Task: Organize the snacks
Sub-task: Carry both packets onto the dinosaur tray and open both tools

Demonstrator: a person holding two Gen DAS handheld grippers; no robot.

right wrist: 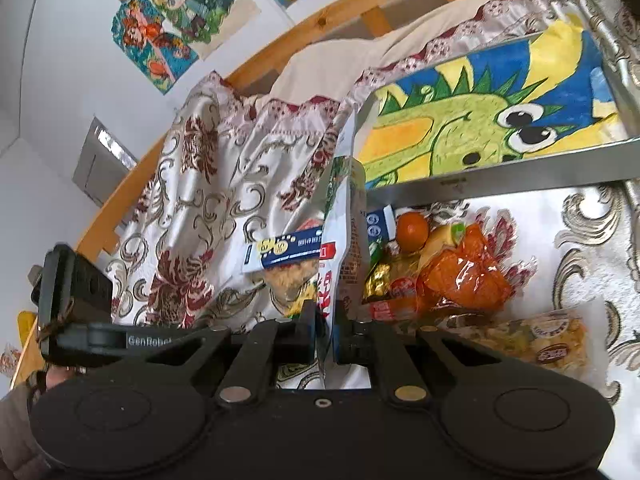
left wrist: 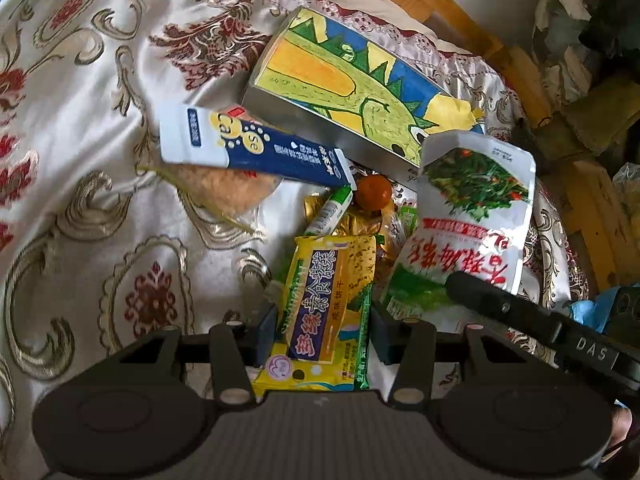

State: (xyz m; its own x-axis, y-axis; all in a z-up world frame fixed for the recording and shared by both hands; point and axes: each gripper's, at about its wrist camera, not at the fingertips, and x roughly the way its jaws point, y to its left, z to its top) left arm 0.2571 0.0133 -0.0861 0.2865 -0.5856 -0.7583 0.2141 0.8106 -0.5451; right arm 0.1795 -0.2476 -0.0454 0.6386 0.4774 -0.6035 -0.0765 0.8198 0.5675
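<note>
Satin bedspread (left wrist: 100, 128), cream with dark red flowers and gold scrolls, lies under everything you are working on, rumpled into folds. Your left tool (left wrist: 324, 330) has its jaws pressed on both long edges of a yellow cracker packet (left wrist: 320, 312), which sits between the pads with its far end over the heap. Your right tool (right wrist: 326, 332) is clamped on the lower edge of the white seaweed pouch (right wrist: 344, 248), which stands edge-on in that view. Just past the tools lies the snack heap: a blue and white box (left wrist: 248, 148) resting across a clear bag of pale crisps, a small orange fruit (left wrist: 374, 193), a gold foil packet and an orange wrapped snack (right wrist: 464, 276). Beyond the heap sits a metal tin (left wrist: 320, 120) with a green dragon drawing on its lid, touching the pouch's top corner. Behind it runs the wooden bed rail (right wrist: 256, 60), then a white wall with coloured drawings (right wrist: 168, 20) pinned to it.
</note>
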